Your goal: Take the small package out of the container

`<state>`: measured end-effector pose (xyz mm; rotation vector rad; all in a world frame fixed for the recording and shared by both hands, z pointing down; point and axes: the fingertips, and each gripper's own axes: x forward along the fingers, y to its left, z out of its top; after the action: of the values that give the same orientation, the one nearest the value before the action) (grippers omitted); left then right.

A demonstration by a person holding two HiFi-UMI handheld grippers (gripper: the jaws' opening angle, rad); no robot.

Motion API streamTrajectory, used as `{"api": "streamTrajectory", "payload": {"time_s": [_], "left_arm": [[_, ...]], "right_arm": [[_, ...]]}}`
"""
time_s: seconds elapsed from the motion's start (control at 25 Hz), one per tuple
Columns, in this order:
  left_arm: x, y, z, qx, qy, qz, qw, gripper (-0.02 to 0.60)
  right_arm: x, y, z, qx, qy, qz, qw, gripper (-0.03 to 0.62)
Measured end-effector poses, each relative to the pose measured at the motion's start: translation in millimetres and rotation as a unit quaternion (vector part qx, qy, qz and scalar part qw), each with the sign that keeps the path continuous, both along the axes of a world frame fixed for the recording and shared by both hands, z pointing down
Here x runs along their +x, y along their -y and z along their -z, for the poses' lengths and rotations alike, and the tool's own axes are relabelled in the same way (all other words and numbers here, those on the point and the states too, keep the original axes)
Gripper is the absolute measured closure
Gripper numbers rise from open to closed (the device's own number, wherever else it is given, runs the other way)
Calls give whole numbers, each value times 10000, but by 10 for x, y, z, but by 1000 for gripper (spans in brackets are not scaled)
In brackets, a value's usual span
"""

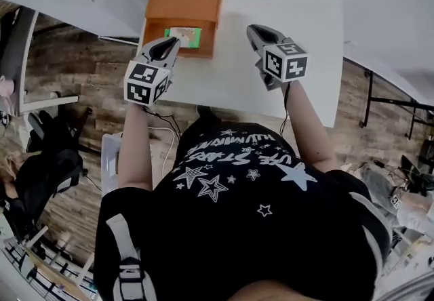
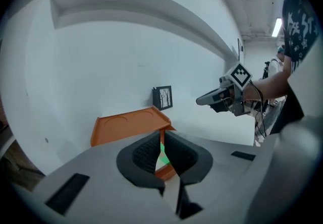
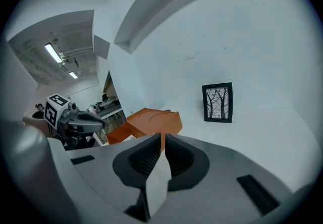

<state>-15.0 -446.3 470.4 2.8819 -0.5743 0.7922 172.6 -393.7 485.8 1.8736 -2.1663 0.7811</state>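
Right gripper [image 3: 162, 138], fingers [image 3: 145, 158] together — orange container [image 3: 154, 122] ahead, framed picture [image 3: 217, 103] right, left gripper [image 3: 99, 123] at left.

container [image 1: 183, 3]: orange box, upright on the white table [image 1: 237, 83], at the person's 11 o'clock; lid panel raised open on its 12 o'clock side | small package [image 1: 184, 36]: flat, green-edged with a pale middle; lies face-up inside the container's open well, at the lid's 6 o'clock
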Motion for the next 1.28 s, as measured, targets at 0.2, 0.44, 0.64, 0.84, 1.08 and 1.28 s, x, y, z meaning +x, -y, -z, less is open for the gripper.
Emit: {"api": "streamTrajectory", "payload": {"time_s": [0.2, 0.44, 0.64, 0.84, 1.08, 1.28], "left_arm": [[107, 138, -254, 358, 693, -859, 9932, 468], [224, 142, -509, 185, 1266, -1900, 9734, 303], [286, 240, -737, -15, 1863, -2435, 9518, 242], [333, 287, -931, 104, 2389, -2907, 9264, 230], [402, 280, -1150, 308, 2964, -3377, 8928, 222], [451, 298, -1330, 388, 3436, -3641, 8648, 222]], "right_arm": [[47, 112, -39, -36, -38, -254, 9997, 537], [147, 91, -124, -83, -30, -578, 9983, 537], [258, 152, -139, -126, -14, -812, 9966, 537], [291, 157, -162, -183, -13, -977, 9951, 537], [313, 111, -260, -288, 27, -1139, 9931, 537], [335, 106, -306, -330, 37, -1162, 9927, 537]]}}
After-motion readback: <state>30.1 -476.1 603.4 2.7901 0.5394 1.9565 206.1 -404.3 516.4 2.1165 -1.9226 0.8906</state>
